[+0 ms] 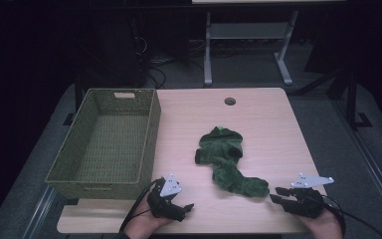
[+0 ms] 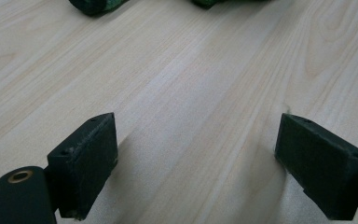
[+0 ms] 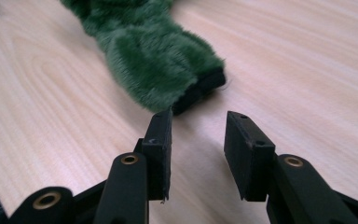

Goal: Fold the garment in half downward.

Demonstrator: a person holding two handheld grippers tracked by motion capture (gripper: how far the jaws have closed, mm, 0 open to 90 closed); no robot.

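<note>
The green plush toy (image 1: 227, 162) is laid diagonally on the counter (image 1: 268, 124), its near end just ahead of the right gripper (image 3: 198, 122), whose jaws are parted and empty. The left gripper (image 2: 196, 140) is held wide apart, farther off.

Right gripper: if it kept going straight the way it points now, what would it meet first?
Most likely the green plush sleeve's dark-edged near end, just ahead of the right gripper's open, empty jaws; depth is hard to judge.
</note>
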